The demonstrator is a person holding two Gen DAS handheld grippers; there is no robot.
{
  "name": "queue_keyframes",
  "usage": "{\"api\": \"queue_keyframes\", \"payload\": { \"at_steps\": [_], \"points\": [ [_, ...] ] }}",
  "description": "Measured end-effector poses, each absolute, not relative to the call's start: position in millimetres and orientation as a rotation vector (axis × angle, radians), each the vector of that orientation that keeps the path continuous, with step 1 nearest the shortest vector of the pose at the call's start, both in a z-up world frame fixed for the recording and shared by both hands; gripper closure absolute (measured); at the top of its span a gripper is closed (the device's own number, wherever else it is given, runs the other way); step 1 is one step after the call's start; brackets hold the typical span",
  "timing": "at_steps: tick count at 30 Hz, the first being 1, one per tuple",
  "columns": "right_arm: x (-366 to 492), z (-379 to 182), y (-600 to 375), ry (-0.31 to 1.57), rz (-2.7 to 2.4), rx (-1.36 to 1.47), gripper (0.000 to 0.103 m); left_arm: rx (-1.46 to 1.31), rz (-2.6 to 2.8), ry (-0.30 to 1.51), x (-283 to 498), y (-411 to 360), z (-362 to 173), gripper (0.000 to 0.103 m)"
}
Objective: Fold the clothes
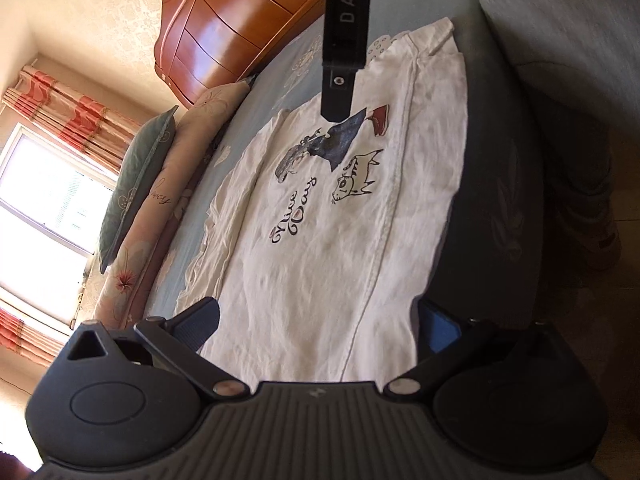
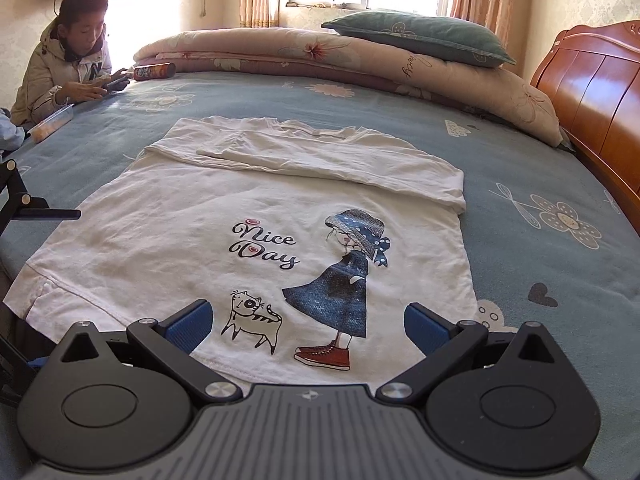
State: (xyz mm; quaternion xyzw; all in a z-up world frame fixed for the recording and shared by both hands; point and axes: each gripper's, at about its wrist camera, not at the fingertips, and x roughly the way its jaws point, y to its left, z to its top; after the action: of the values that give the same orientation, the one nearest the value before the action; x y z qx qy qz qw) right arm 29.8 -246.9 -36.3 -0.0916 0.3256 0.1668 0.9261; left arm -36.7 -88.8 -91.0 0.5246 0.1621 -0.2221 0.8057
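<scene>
A white T-shirt (image 2: 180, 240) with a "Nice Day" print, a girl in a blue dress and a cat lies flat on the blue flowered bed sheet (image 2: 520, 160). Its far side (image 2: 320, 156) is folded over the body, with a sleeve on top. My right gripper (image 2: 308, 326) hovers open over the near hem, blue pads wide apart and holding nothing. My left gripper (image 1: 320, 324) is open too, above one end of the shirt (image 1: 320, 264). In the left wrist view the right gripper (image 1: 336, 112) hangs over the printed girl. The left gripper's linkage (image 2: 40, 213) shows at the right wrist view's left edge.
A rolled floral quilt (image 2: 360, 60) with a green pillow (image 2: 420, 36) lies along the bed's far side. A wooden headboard (image 2: 592, 92) stands at right. A person (image 2: 68, 64) sits at the far left corner beside a snack can (image 2: 154, 71) and a plastic box (image 2: 52, 122).
</scene>
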Motion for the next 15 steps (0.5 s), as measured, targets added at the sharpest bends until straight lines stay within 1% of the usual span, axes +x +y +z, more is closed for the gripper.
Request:
{"api": "queue_keyframes", "payload": {
  "at_steps": [10,15],
  "points": [
    [-12.4,-46.6,-185.0,0.577,0.718,-0.493,0.000,1.089,-0.455,0.318,-28.6,-88.7,-76.4,0.001],
    [-12.3,-74.5,-155.5,0.567,0.630,-0.687,0.000,1.053,-0.446,0.325,-25.0,-86.7,-71.7,0.001]
  ]
}}
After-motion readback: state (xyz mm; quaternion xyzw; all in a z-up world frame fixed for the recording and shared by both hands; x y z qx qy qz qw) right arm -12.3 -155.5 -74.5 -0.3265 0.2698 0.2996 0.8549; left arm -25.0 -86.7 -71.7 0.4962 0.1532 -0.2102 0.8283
